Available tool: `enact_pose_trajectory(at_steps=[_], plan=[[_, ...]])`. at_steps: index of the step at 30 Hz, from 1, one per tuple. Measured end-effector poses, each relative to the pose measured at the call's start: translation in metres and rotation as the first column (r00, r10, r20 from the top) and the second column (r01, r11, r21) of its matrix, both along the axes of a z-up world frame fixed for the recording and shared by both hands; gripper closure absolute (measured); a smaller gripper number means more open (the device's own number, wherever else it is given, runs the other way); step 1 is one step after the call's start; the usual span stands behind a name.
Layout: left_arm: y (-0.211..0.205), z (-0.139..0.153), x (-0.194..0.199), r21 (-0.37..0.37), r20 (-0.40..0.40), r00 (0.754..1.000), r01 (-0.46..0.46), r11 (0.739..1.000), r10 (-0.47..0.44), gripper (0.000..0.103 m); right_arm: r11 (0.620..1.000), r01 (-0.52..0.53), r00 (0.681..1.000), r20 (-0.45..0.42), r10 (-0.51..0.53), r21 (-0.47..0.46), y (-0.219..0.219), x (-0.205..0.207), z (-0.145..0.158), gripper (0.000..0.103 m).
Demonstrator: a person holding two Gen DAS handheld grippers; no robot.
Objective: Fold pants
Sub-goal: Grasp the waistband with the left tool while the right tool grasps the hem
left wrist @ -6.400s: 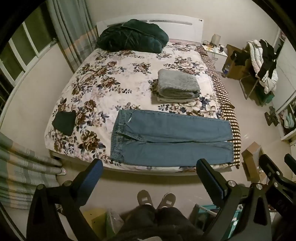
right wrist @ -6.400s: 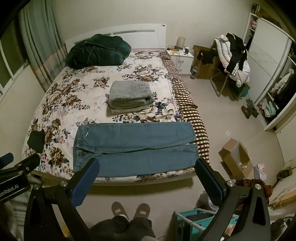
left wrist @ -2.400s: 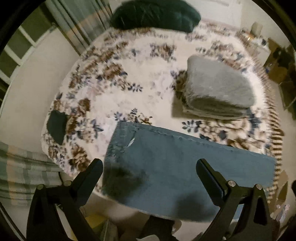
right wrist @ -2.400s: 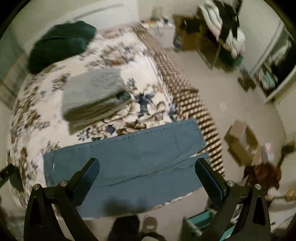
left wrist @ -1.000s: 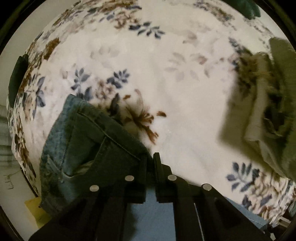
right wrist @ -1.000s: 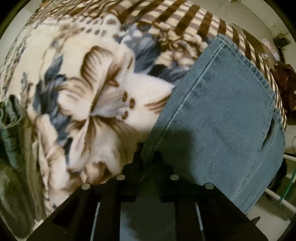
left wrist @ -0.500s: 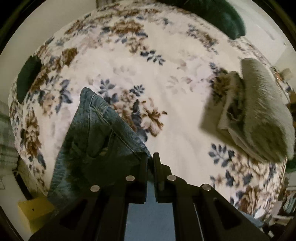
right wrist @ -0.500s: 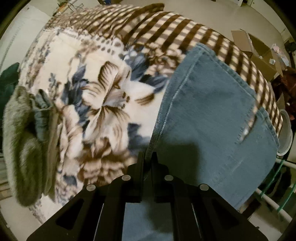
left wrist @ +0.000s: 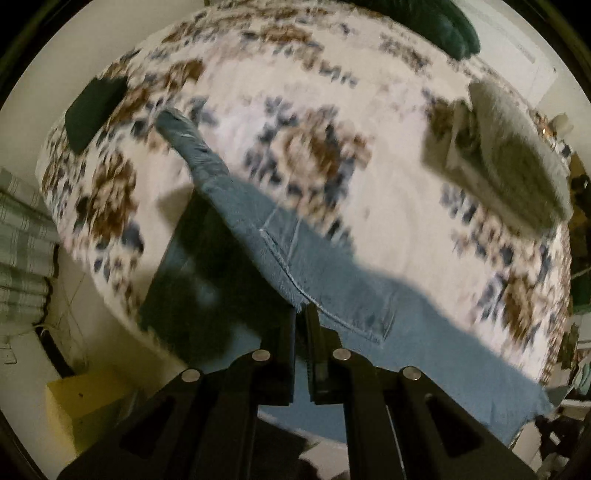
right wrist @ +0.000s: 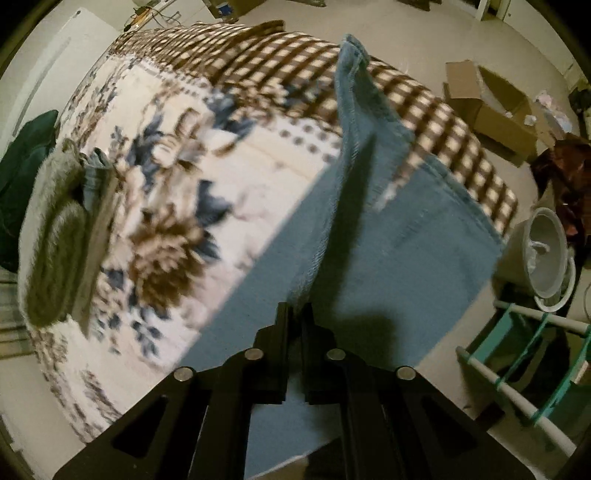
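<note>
Blue jeans (left wrist: 332, 280) lie across the near edge of a floral bedspread (left wrist: 369, 166). My left gripper (left wrist: 301, 314) is shut on the waistband's far edge and holds it lifted above the bed. My right gripper (right wrist: 297, 310) is shut on the far edge of the leg end of the jeans (right wrist: 388, 240), also lifted, so the far leg hangs as a raised flap over the near leg.
A folded grey blanket (left wrist: 517, 158) lies on the bed beyond the jeans and also shows in the right wrist view (right wrist: 55, 236). A dark green duvet (left wrist: 436, 26) is at the headboard. A small dark cloth (left wrist: 94, 110) lies far left. Cardboard boxes (right wrist: 491, 107), a grey bucket (right wrist: 546, 258) and a teal rack (right wrist: 528, 369) stand on the floor.
Both grippers came down open from above, shut on the far edge of the jeans, and have since risen, lifting that edge off the bed.
</note>
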State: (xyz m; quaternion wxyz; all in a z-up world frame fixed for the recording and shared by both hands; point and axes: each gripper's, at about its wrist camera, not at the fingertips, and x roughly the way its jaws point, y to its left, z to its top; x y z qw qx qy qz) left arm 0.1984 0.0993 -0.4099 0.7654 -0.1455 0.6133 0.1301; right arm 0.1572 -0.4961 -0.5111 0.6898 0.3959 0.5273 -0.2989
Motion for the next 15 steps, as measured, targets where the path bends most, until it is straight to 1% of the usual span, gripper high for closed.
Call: enact_pose_trajectory(at_steps=[4, 6, 7, 9, 10, 11, 12, 13, 15], plan=[[-0.001, -0.037, -0.032, 0.014, -0.06, 0.998, 0.011, 1.0, -0.011, 0.1, 1.0, -0.016, 0.998, -0.06, 0.015, -0.007, 0.003, -0.027, -0.021, 0.1], [0.0, -0.062, -0.046, 0.023, -0.096, 0.995, 0.013, 1.0, -0.01, 0.1, 1.0, -0.021, 0.996, -0.081, 0.02, -0.008, 0.002, -0.039, -0.034, 0.1], [0.002, -0.075, -0.051, 0.02, -0.117, 0.993, 0.01, 1.0, -0.008, 0.1, 1.0, -0.025, 0.997, -0.075, 0.025, 0.001, 0.001, -0.043, -0.039, 0.1], [0.006, -0.097, -0.058, 0.012, -0.15, 0.989, 0.002, 1.0, 0.0, 0.1, 0.999, -0.013, 0.999, -0.042, 0.015, 0.052, -0.004, -0.051, -0.05, 0.099], [0.007, -0.105, -0.059, 0.009, -0.163, 0.987, 0.001, 1.0, 0.001, 0.1, 0.995, 0.005, 1.0, -0.017, -0.003, 0.099, -0.011, -0.057, -0.058, 0.097], [0.008, -0.113, -0.06, 0.0, -0.176, 0.984, -0.003, 1.0, 0.003, 0.1, 0.991, 0.012, 1.0, 0.001, -0.012, 0.13, -0.014, -0.058, -0.063, 0.086], [0.009, -0.118, -0.06, -0.004, -0.184, 0.983, -0.004, 1.0, 0.003, 0.1, 0.987, 0.026, 0.999, 0.018, -0.029, 0.156, -0.02, -0.061, -0.069, 0.065], [0.01, -0.121, -0.06, -0.008, -0.188, 0.982, -0.005, 1.0, 0.003, 0.1, 0.983, 0.054, 0.997, 0.053, -0.064, 0.175, -0.03, -0.066, -0.075, 0.06], [0.011, -0.121, -0.057, -0.015, -0.182, 0.983, -0.009, 1.0, 0.006, 0.1, 0.978, 0.098, 0.99, 0.081, -0.115, 0.185, -0.044, -0.07, -0.083, 0.058]])
